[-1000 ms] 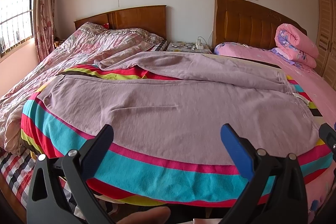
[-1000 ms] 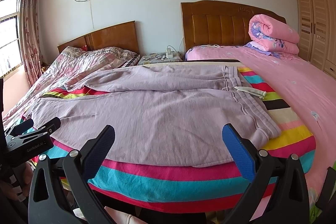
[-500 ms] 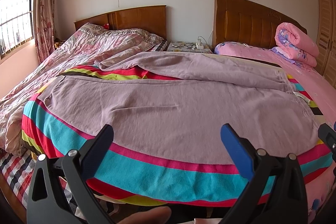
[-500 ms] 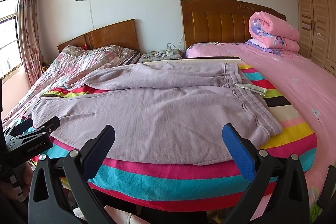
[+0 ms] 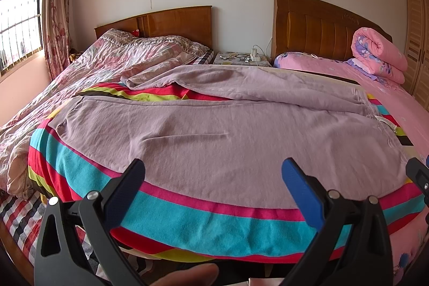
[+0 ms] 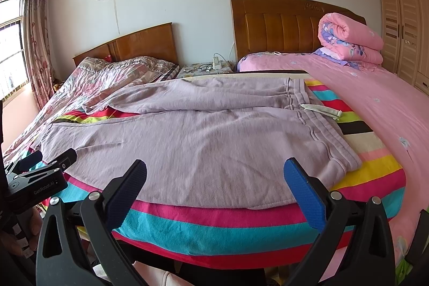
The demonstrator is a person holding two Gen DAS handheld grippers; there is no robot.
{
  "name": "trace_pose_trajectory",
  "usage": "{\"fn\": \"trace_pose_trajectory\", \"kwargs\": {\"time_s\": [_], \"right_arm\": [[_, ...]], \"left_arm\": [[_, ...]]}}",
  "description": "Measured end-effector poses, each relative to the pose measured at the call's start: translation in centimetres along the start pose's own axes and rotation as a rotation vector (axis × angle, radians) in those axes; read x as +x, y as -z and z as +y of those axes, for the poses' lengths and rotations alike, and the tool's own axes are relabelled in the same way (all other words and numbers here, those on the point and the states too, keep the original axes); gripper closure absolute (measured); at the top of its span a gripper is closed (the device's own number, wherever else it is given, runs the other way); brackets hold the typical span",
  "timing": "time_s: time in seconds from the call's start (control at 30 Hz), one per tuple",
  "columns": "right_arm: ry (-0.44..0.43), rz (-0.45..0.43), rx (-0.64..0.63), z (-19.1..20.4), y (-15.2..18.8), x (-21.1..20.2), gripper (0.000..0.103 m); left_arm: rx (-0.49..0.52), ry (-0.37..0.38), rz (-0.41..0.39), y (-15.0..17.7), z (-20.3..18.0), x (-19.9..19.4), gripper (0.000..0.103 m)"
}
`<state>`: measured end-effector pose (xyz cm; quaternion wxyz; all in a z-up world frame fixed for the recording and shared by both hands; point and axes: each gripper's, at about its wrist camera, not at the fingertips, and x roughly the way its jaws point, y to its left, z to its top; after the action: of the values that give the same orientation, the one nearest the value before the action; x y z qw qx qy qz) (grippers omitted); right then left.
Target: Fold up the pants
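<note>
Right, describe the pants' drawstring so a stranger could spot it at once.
Find the striped blanket laid across the beds, then the lilac pants spread on it. At their waistband end, toward the pink bed, the drawstring lies on the stripes: a flat, off-white strip, the only pale band there.

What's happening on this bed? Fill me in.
A person holds two grippers at the near edge of the bed. Lilac pants lie spread on a striped blanket, waistband to the right, legs running left. The left gripper and right gripper are both open, holding nothing. Folding has not begun.
</note>
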<state>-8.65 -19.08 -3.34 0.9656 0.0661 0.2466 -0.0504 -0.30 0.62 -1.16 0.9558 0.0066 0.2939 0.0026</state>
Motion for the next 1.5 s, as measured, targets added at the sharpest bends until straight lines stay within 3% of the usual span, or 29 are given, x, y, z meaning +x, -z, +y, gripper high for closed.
{"fn": "trace_pose_trajectory", "kwargs": {"time_s": [1.0, 1.2, 1.37, 1.43, 1.5], "right_arm": [[-0.001, 0.043, 0.011, -0.7, 0.2, 1.4, 0.004], [0.018, 0.044, -0.045, -2.7, -3.9, 4.7, 0.004], [-0.006, 0.118, -0.083, -6.5, -11.3, 11.7, 0.004], [-0.024, 0.145, -0.112, -8.0, -15.1, 16.1, 0.004], [-0.105, 0.199, -0.155, -9.1, -18.5, 21.7, 0.004]], "left_arm": [[0.035, -0.023, 0.035, 0.0, 0.1, 1.5, 0.001], [0.198, -0.035, 0.037, -3.5, -1.7, 3.4, 0.001], [0.373, -0.111, 0.035, -9.9, -3.2, 7.3, 0.001], [0.389, -0.088, 0.112, -12.6, -3.1, 10.0, 0.001], [0.334, 0.058, 0.288, -14.6, -2.5, 14.0, 0.001]]}}
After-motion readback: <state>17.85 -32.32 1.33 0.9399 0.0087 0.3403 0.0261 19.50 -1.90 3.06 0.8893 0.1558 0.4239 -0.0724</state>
